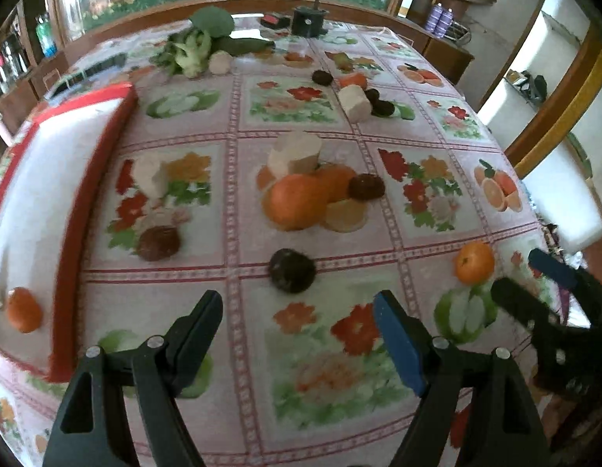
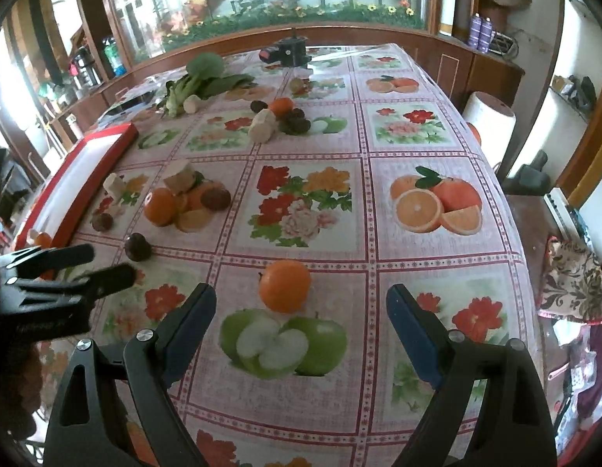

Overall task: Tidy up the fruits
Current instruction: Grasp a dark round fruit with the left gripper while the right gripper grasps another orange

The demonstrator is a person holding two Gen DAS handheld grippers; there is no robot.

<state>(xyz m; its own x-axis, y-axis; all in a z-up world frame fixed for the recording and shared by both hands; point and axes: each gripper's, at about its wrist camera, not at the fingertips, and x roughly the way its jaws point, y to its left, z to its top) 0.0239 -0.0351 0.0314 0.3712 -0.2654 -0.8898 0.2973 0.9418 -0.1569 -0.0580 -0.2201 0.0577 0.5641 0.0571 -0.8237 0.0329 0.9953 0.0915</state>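
Note:
My left gripper (image 1: pixel 297 307) is open and empty over the flowered tablecloth, a dark round fruit (image 1: pixel 292 270) just beyond its fingertips. My right gripper (image 2: pixel 301 299) is open too, with a small orange (image 2: pixel 285 286) lying on the cloth just ahead, between the fingertips but untouched. That orange (image 1: pixel 474 262) and the right gripper (image 1: pixel 530 284) show at the right of the left wrist view. A red-rimmed white tray (image 1: pixel 67 233) at the left holds one orange (image 1: pixel 23 309). Mid-table lies a heap of oranges (image 1: pixel 297 200), a pale cut chunk (image 1: pixel 295 153) and a dark fruit (image 1: pixel 366 186).
Loose dark fruit (image 1: pixel 159 242) and a pale chunk (image 1: pixel 151 173) lie beside the tray. A further cluster (image 2: pixel 277 118), leafy greens (image 2: pixel 199 78) and a black device (image 2: pixel 289 52) sit toward the far end. The table edge (image 2: pixel 511 233) drops off at the right beside a white cylinder (image 2: pixel 490 116).

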